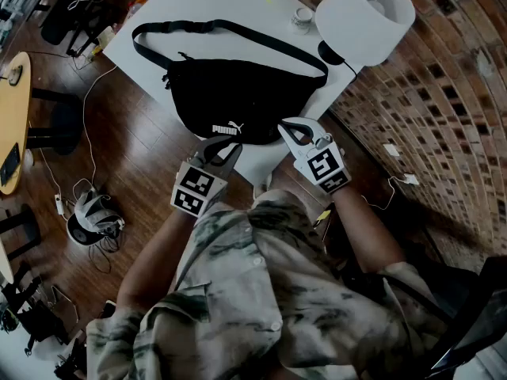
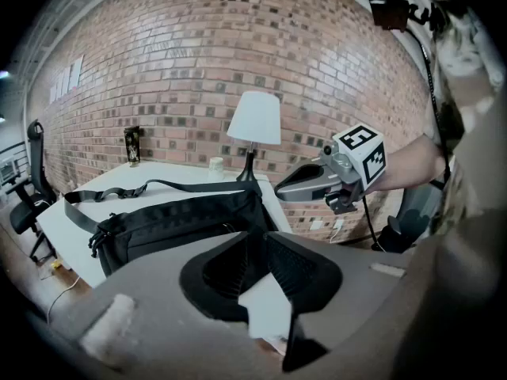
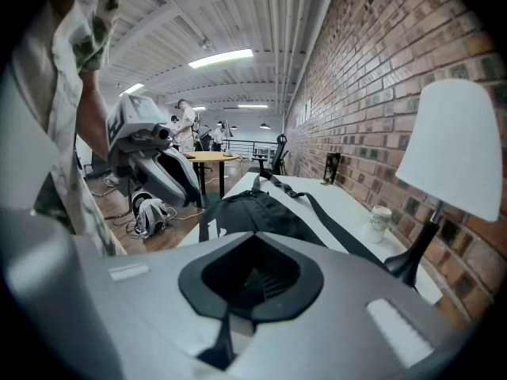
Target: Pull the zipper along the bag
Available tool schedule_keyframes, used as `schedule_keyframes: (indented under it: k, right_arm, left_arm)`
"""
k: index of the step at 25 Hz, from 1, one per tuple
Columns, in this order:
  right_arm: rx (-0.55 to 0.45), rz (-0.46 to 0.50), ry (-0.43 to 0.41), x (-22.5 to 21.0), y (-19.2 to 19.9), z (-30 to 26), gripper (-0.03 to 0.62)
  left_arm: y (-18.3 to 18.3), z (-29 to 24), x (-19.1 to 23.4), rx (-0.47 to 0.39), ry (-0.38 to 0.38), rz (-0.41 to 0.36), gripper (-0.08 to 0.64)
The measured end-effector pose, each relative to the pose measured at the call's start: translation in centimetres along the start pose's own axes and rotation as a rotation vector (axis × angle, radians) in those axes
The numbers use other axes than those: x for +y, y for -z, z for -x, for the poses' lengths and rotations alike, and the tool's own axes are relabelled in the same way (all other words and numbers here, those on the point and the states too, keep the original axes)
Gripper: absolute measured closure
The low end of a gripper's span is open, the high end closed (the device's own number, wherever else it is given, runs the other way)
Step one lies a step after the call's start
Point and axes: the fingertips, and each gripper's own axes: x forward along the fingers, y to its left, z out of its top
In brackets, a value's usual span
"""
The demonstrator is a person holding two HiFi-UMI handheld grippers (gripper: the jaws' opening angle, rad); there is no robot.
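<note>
A black waist bag (image 1: 230, 93) with a white logo lies on the white table (image 1: 198, 2), its strap (image 1: 230, 30) looped behind it. A zipper pull cord (image 1: 169, 77) hangs at the bag's left end. My left gripper (image 1: 226, 147) hovers at the table's near edge, just short of the bag's front, shut and empty. My right gripper (image 1: 285, 125) is beside it at the bag's near right corner, also shut on nothing. In the left gripper view the bag (image 2: 174, 224) lies beyond the left gripper (image 2: 257, 240). The right gripper view shows the bag (image 3: 253, 212) past the right gripper (image 3: 252, 237).
A white-shaded lamp (image 1: 364, 14) and a small cup (image 1: 302, 18) stand at the table's far right, by the brick wall (image 1: 444, 93). A headset (image 1: 93, 216) and cables lie on the wood floor at left. A yellow table (image 1: 14, 117) is further left.
</note>
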Motion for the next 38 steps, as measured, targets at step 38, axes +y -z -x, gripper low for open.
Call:
schedule_keyframes:
  k: [38]
  right_arm:
    - [0.383,-0.119,0.007,-5.7,7.9,-10.5,0.586]
  left_arm:
    - [2.6,-9.9,10.0,0.290,0.143,-0.128,0.535]
